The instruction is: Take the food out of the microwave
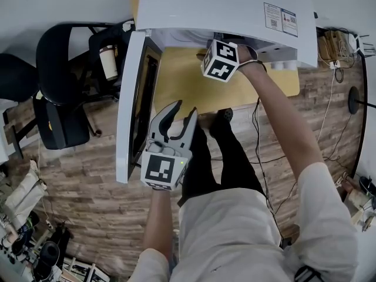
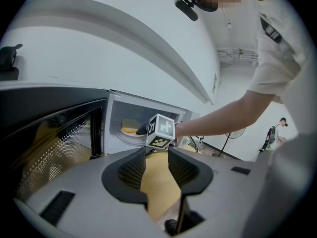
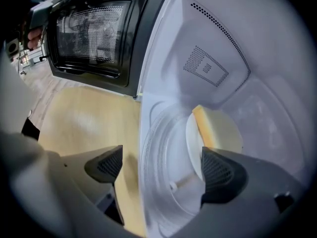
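The white microwave (image 1: 223, 10) stands on a yellow table with its door (image 1: 130, 104) swung open to the left. Inside, a yellow slice of food (image 3: 202, 125) lies on a white plate (image 3: 225, 133) on the glass turntable (image 3: 163, 172). My right gripper (image 3: 161, 155) is open at the cavity mouth, its right jaw close to the plate and not touching the food. From above only its marker cube (image 1: 220, 60) shows. My left gripper (image 1: 185, 110) hangs open and empty in front of the microwave, beside the door. The food (image 2: 130, 126) also shows in the left gripper view.
The yellow table (image 1: 188, 84) reaches only a little past the microwave's front. A black office chair (image 1: 59, 87) and a cup (image 1: 108, 63) sit left of the door. Cables (image 1: 258, 151) trail over the wooden floor at right.
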{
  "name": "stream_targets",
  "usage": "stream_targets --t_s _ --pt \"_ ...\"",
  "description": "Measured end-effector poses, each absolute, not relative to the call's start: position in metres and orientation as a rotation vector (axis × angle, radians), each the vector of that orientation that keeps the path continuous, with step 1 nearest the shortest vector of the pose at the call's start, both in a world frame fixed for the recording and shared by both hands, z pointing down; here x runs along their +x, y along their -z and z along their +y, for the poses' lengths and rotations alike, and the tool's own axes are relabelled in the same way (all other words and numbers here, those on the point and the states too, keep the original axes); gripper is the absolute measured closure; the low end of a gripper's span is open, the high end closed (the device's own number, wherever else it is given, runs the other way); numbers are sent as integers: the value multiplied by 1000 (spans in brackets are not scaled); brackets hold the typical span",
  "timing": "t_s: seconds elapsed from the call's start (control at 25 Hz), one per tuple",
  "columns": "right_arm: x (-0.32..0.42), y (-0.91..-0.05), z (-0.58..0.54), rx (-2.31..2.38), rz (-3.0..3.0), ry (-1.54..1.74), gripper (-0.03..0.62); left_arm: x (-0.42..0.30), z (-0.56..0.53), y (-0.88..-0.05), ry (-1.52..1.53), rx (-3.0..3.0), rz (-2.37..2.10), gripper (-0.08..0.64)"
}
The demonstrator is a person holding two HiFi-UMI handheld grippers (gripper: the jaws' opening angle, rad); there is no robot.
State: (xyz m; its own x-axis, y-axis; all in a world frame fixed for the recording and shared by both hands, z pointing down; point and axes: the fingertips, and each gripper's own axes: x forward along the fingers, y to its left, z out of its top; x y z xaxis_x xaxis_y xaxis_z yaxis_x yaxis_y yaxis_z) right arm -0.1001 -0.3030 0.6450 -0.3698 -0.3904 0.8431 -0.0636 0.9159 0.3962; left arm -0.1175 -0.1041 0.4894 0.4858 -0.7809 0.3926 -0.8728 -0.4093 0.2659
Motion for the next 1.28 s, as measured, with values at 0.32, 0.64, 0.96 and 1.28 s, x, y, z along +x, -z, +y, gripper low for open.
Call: stream_targets --t_s 0.32,0.64,0.96,1.28 --pt "-93 -643 -291 350 -1952 314 120 -109 -98 -488 -270 2300 -1356 439" --pt "-85 -642 -271 327 -1960 298 121 -98 -92 -485 -276 2319 -1331 439" --pt "-80 -639 -259 312 -1962 287 121 -95 -88 -481 -273 2317 -1322 439" --pt "-77 -639 -245 287 -1956 294 122 -93 -85 -478 -261 2311 -1324 439"
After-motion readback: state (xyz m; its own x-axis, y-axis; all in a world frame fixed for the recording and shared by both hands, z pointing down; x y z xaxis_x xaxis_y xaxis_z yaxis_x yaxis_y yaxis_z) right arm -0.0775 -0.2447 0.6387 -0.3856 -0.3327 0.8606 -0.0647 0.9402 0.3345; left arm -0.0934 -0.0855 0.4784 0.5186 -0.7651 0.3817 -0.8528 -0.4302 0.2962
